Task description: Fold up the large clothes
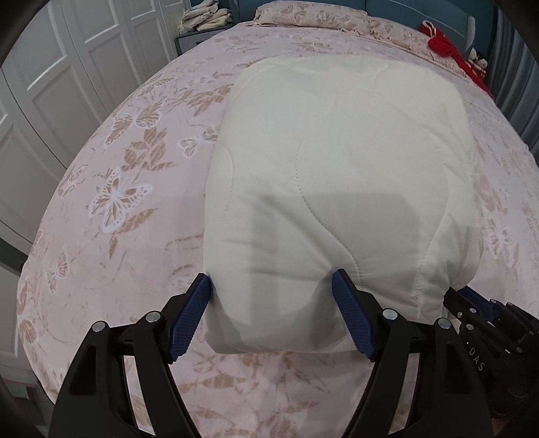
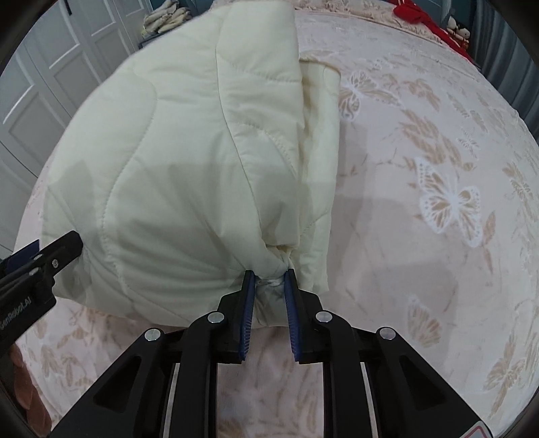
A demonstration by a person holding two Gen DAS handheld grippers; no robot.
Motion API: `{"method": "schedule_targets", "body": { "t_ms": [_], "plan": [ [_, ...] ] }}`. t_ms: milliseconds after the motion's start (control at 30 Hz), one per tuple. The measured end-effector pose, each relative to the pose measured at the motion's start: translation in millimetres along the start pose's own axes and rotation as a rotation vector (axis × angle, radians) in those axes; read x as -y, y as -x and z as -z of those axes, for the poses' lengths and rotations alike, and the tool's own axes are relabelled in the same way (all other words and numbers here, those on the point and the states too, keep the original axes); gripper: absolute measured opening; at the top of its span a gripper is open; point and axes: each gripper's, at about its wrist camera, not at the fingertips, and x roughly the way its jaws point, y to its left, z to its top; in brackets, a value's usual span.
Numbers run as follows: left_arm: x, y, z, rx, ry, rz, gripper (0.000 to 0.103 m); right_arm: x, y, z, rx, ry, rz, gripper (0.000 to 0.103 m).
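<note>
A cream quilted garment [image 1: 340, 175], folded into a thick bundle, is lying on the bed [image 1: 111, 188] and filling the middle of both frames. Its near edge is hanging lifted above the bedspread, between the two grippers.

The left gripper [image 1: 273, 286] is standing with its jaws wide, one blue pad at each side of the bundle's near left corner; the padding is bulging between them and the pads are touching the cloth. In the right wrist view this gripper [image 2: 50, 256] is showing at the left edge of the frame, against the garment's side.

The right gripper [image 2: 269, 274] is standing with its jaws narrow, pinching a gathered knot of the cream fabric between its pads at lower centre. Folded layers are rising from that pinch toward the upper middle of the frame. In the left wrist view the right gripper [image 1: 471, 303] is sitting at the lower right, tucked under the bundle's corner.

No container is holding anything that can be made out. A small cabinet [image 1: 198, 38] at the upper left is carrying a pile of pale cloth [image 1: 207, 15] on top. A red item [image 1: 444, 43] is lying at the upper right of the bed, and a pillow [image 1: 310, 15] at the top.

White letters "DAS" are reading on the right gripper's body in the left wrist view. Partial print on the left gripper in the right wrist view is too blurred to read surely.
</note>
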Motion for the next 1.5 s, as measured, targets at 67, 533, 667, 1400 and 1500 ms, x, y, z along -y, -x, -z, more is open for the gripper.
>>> {"method": "schedule_targets", "body": {
  "t_ms": [67, 533, 667, 1400, 1500],
  "plan": [
    [3, -3, 1, 0.003, -0.007, -0.012, 0.075, 0, -5, -2, -0.005, -0.003, 0.000, 0.016],
    [6, -20, -4, -0.006, 0.008, -0.035, 0.084, 4, -27, -14, -0.003, 0.001, -0.015, 0.014],
    [-6, -18, -12, -0.034, 0.042, 0.018, 0.084, 23, -12, -19, -0.029, -0.079, -0.107, 0.014],
    [-14, -3, -48, 0.023, 0.055, 0.034, 0.081, 33, -28, -88, 0.034, -0.093, -0.086, 0.008],
    [-9, -8, -48, 0.022, 0.036, -0.009, 0.080, 32, -10, -92, 0.048, -0.104, -0.093, 0.011]
  ]
}}
